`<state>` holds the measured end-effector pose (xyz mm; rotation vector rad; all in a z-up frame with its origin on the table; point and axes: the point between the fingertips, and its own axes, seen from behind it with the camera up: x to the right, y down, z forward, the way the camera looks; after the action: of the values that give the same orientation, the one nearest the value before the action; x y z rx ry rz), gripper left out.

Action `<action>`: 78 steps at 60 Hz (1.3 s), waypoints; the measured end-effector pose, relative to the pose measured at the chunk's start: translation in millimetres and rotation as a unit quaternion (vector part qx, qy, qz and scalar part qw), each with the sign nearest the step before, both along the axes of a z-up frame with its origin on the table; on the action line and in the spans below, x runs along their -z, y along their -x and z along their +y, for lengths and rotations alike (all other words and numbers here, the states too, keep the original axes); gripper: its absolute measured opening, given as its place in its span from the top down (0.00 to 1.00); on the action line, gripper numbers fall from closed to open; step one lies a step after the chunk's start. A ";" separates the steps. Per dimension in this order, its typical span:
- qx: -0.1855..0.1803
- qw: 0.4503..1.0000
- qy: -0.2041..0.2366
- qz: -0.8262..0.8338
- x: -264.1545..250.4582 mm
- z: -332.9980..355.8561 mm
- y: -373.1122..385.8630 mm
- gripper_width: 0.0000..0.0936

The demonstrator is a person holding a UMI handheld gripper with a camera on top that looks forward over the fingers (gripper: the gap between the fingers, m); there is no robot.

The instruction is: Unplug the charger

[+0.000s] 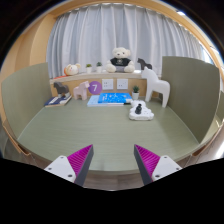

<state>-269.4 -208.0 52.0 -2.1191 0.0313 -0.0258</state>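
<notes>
A white object [141,111], which may be the charger with its socket, lies on the green table top [105,135] far beyond my fingers and to the right; its details are too small to tell. My gripper [113,153] is open and empty, low over the near part of the table. The magenta pads [80,158] stand wide apart with nothing between them.
At the back stand a blue flat object [112,99], a purple item [94,88], a white toy figure [153,84] and a teddy bear [121,58] on a shelf before a curtain. Green partitions [188,90] wall both sides.
</notes>
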 end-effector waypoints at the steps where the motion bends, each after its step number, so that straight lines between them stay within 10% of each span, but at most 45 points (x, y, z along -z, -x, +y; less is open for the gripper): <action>1: 0.003 1.000 0.000 -0.002 1.9 9.8 -10.2 0.12; 19: 0.034 0.999 -0.019 -0.030 30.5 192.1 -131.5 0.18; 34: -0.023 0.997 -0.050 -0.055 43.2 289.0 -143.0 0.78; 60: -0.001 1.000 0.016 0.022 44.0 285.1 -139.1 0.98; 68: 0.020 0.973 -0.228 0.023 -208.7 308.6 -190.2 0.96; 78: 0.055 0.968 -0.243 -0.002 -265.1 305.7 -279.6 0.96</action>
<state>10.2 97.6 317.0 -1.6246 0.1394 -0.0810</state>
